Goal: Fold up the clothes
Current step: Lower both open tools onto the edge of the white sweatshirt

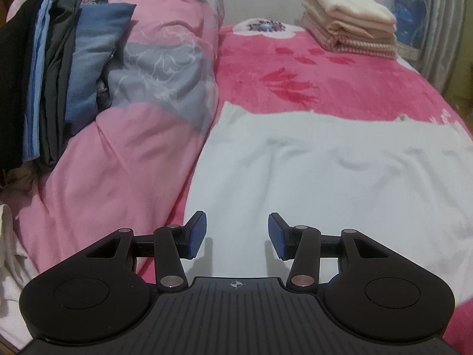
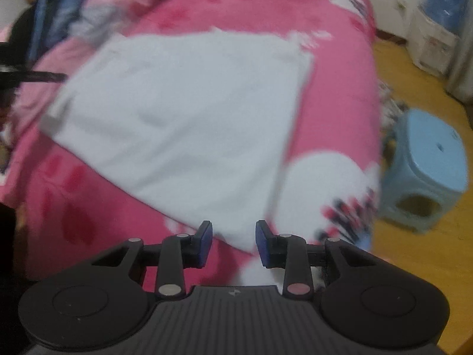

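Note:
A white garment point(image 1: 325, 171) lies spread flat on the pink flowered bed cover point(image 1: 295, 68). My left gripper point(image 1: 236, 235) is open and empty, low over the garment's near left part. In the right wrist view the garment point(image 2: 183, 112) shows as a wide flat sheet, blurred by motion. My right gripper point(image 2: 233, 244) is open and empty above the garment's near corner.
A rolled pink and grey quilt point(image 1: 142, 94) lies along the left, with a stack of dark and blue folded clothes point(image 1: 50, 74) on it. Folded cream towels point(image 1: 348, 23) sit at the far end. A blue plastic stool point(image 2: 428, 168) stands on the wooden floor to the right of the bed.

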The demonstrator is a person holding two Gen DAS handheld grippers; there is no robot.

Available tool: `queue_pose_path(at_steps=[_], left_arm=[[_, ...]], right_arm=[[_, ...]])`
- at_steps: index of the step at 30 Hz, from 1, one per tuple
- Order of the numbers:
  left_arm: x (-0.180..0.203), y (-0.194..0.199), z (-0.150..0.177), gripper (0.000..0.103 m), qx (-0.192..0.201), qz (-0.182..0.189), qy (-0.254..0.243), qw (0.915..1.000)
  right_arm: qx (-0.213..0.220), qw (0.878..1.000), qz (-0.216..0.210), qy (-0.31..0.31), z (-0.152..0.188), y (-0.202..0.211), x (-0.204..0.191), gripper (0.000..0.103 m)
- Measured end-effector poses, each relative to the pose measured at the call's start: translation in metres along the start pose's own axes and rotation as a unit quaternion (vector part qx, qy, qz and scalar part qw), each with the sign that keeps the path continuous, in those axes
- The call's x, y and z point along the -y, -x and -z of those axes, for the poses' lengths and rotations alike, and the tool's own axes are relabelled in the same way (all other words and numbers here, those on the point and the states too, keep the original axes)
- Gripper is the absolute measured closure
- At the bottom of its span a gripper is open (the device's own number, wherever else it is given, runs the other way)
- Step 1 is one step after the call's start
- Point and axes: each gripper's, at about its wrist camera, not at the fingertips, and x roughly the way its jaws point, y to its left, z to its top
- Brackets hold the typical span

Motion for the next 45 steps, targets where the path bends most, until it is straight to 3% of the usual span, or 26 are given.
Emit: queue_pose_path(at_steps=[3, 6, 8, 11, 16, 18, 19, 25, 29, 36, 41, 45], left_arm=[[-0.020, 0.015, 0.004, 0.057, -0.028, 0.019, 0.016, 0.9993], [-0.046, 0.025, 0.013, 0.055, -0.079, 0.034, 0.045, 0.9952], [-0.061, 0.026, 0.021, 0.048, -0.118, 0.060, 0.071, 0.9886], [-0.070, 0.018, 0.041, 0.047, -0.155, 0.096, 0.136, 0.9739], [-0.056, 0.000, 0.068, 0.047, -0.138, 0.116, 0.200, 0.9631], [-0.054, -0.007, 0.073, 0.047, -0.128, 0.106, 0.220, 0.9614], [-0.054, -0.009, 0.074, 0.047, -0.124, 0.101, 0.228, 0.9604], [-0.048, -0.004, 0.063, 0.046, -0.099, 0.085, 0.195, 0.9720], [-0.039, -0.001, 0.059, 0.046, -0.083, 0.066, 0.167, 0.9802], [-0.023, -0.008, 0.061, 0.045, -0.082, 0.041, 0.131, 0.9872], [-0.015, -0.009, 0.062, 0.043, -0.080, 0.030, 0.106, 0.9907], [-0.008, -0.009, 0.064, 0.041, -0.075, 0.021, 0.088, 0.9930]], right_arm=[[0.008, 0.999, -0.030, 0.015, -0.006, -0.005, -0.015, 0.069], [0.017, 0.996, -0.077, 0.036, -0.023, -0.011, -0.030, 0.069], [0.020, 0.992, -0.114, 0.053, -0.039, -0.018, -0.040, 0.068], [0.028, 0.985, -0.153, 0.075, -0.072, -0.031, -0.056, 0.063], [0.034, 0.978, -0.198, 0.053, -0.132, -0.051, -0.074, 0.058], [0.027, 0.975, -0.217, 0.025, -0.154, -0.059, -0.079, 0.052], [0.019, 0.975, -0.223, 0.010, -0.163, -0.064, -0.082, 0.043], [-0.036, 0.976, -0.216, -0.002, -0.199, -0.090, -0.112, 0.030], [-0.058, 0.976, -0.211, -0.014, -0.216, -0.112, -0.134, 0.029], [-0.011, 0.981, -0.196, -0.006, -0.219, -0.146, -0.165, 0.029], [-0.044, 0.987, -0.154, -0.018, -0.208, -0.186, -0.162, 0.028], [-0.034, 0.984, -0.174, -0.026, -0.205, -0.187, -0.158, 0.019]])
